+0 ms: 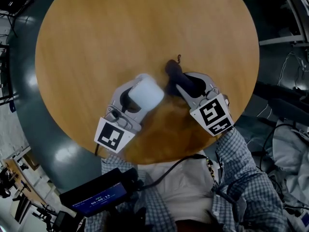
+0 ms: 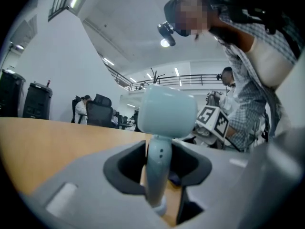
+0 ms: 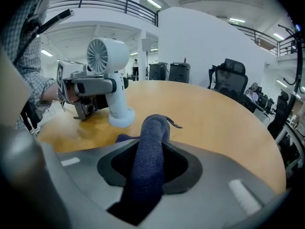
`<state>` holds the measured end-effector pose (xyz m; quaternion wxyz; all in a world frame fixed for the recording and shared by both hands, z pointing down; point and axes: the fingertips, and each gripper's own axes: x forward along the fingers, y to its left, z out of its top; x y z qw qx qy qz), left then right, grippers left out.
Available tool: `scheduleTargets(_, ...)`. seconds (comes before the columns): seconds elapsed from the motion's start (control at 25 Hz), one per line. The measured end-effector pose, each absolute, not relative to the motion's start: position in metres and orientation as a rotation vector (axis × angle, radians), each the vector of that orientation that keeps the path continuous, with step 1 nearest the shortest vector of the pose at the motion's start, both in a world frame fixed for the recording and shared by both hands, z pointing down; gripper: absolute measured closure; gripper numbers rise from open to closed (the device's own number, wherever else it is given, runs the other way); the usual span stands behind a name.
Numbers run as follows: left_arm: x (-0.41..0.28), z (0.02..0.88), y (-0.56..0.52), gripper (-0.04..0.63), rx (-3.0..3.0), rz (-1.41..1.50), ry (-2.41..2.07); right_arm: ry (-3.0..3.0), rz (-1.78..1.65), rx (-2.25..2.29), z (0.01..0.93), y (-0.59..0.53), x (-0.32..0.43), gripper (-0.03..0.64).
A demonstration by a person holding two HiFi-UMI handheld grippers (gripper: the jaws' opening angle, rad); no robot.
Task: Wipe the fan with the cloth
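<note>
A small white fan (image 1: 145, 93) stands on the round wooden table (image 1: 145, 28) near its front edge. My left gripper (image 1: 136, 99) is shut on the fan's stem (image 2: 158, 166), and the fan's rounded head (image 2: 169, 111) rises above the jaws. In the right gripper view the fan (image 3: 107, 56) faces me with its grille, base on the wood, the left gripper (image 3: 88, 92) clamped round it. My right gripper (image 1: 186, 83) is shut on a dark blue cloth (image 1: 175, 74). The rolled cloth (image 3: 150, 151) sticks out past the jaws, just right of the fan.
The table's front edge (image 1: 159, 161) runs right below both grippers, against the person's checked shirt (image 1: 241, 178). A black device with a lit screen (image 1: 94, 197) hangs at the lower left. Office chairs (image 3: 233, 80) stand beyond the far rim.
</note>
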<state>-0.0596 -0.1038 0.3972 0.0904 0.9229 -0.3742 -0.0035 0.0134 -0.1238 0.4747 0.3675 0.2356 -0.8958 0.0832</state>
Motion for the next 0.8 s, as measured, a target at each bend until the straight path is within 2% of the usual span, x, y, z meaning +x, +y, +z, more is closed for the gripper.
scheduleTargets(0.16,-0.051,0.394,-0.107,0.447,2.715,-0.032,-1.085,-2.312,0.214,0.635,0.469,-0.133,0.024,0.442)
scheduleTargets(0.32,-0.054,0.395,-0.102,0.404,2.714,-0.021,-1.051,-2.350,0.254,0.664,0.463,-0.137,0.022,0.373)
scheduleTargets(0.44,-0.074,0.408,-0.088,0.371,2.690,0.016,-1.074,-2.378,0.269,0.708,0.464,-0.131,0.013,0.345)
scheduleTargets(0.68,-0.082,0.399,-0.092,0.371,2.643,0.046,-1.138,-2.412,0.215,0.803,0.435,-0.162,0.037,0.354)
scheduleTargets(0.8,-0.097,0.384,-0.087,0.387,2.612,0.008,-1.227,-2.447,0.227,0.850,0.417,-0.167,0.041,0.395)
